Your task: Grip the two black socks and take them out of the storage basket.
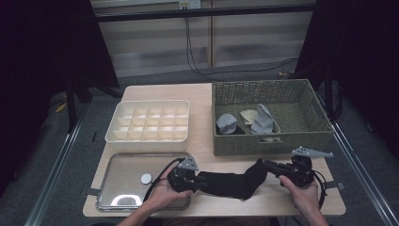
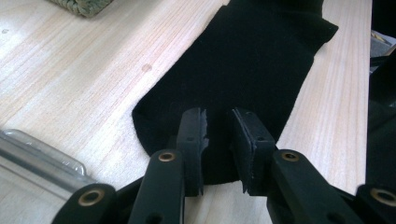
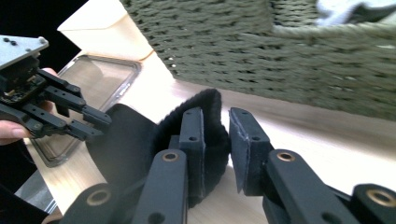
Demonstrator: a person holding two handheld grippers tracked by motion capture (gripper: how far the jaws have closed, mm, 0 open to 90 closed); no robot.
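Note:
A long black sock (image 1: pixel 226 183) lies flat on the wooden table near its front edge, between my two grippers. My left gripper (image 1: pixel 197 180) is at the sock's left end; in the left gripper view its jaws (image 2: pixel 218 116) stand a little apart over the sock (image 2: pixel 252 60), pads not pressing on it. My right gripper (image 1: pixel 266 166) is at the sock's right end, which bunches upward. In the right gripper view its jaws (image 3: pixel 215 116) are apart, and the sock's raised edge (image 3: pixel 210 107) leans against the left finger. The left gripper (image 3: pixel 100 126) shows farther off there.
A green woven basket (image 1: pixel 273 141) holding grey and cream socks (image 1: pixel 227 123) stands just behind the black sock. A white compartment box (image 1: pixel 113 136) sits at the back left. A metal tray (image 1: pixel 127 167) with a small white disc (image 1: pixel 146 178) lies beside my left hand.

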